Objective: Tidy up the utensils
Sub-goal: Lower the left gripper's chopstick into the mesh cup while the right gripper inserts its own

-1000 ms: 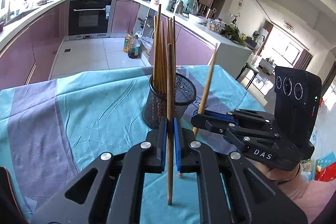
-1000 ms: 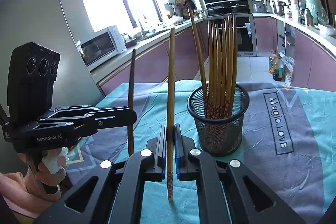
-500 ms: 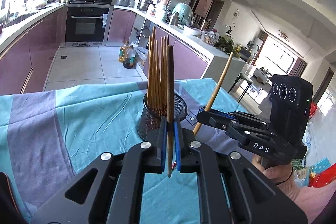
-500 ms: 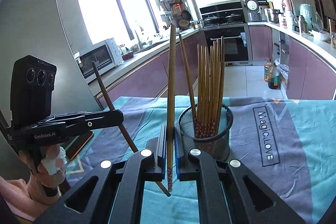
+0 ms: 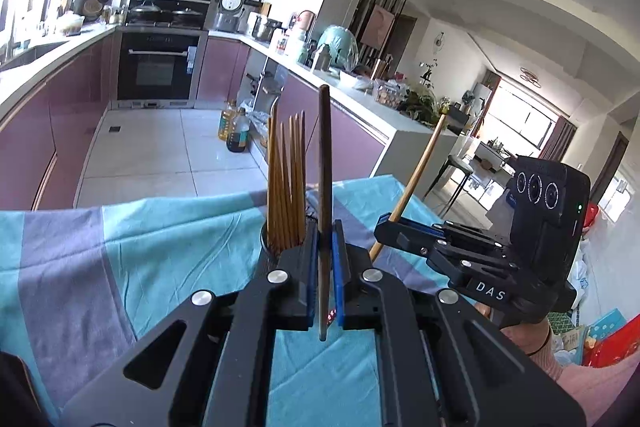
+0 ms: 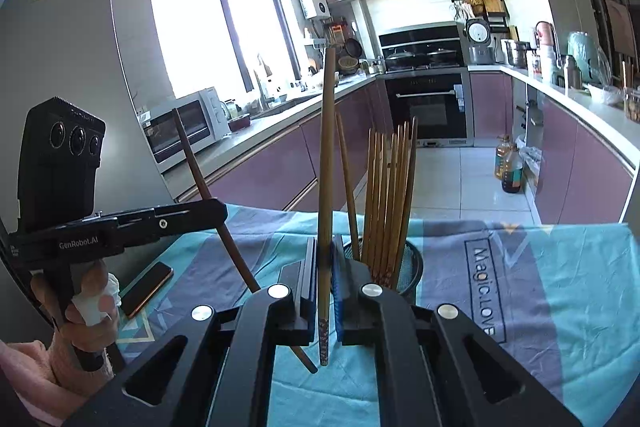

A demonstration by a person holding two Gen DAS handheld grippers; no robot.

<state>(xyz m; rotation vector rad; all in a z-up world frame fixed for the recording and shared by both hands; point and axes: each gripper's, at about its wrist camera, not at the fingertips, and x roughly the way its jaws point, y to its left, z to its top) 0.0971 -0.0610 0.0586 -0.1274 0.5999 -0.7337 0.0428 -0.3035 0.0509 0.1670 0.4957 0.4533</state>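
In the left wrist view my left gripper (image 5: 325,259) is shut on a dark brown chopstick (image 5: 324,163) held upright above the table. Just behind it stands a black mesh cup (image 5: 267,247), mostly hidden, with several chopsticks (image 5: 286,187) in it. To the right, my right gripper (image 5: 386,227) is shut on a lighter chopstick (image 5: 418,175) that leans right. In the right wrist view that gripper (image 6: 325,267) clamps its chopstick (image 6: 327,155) upright, left of the mesh cup (image 6: 414,267). The left gripper (image 6: 218,213) holds its tilted stick (image 6: 196,171) at the left.
A teal and grey tablecloth (image 6: 540,287) covers the table. A phone (image 6: 146,289) lies on it near the left hand. Beyond the table's far edge are a tiled kitchen floor, purple cabinets, an oven, and oil bottles (image 5: 236,135).
Both grippers have risen with their chopsticks, lifting the tips off the cloth. The mesh cup now sits lower in both views, partly behind the fingers. Both grips stay shut.
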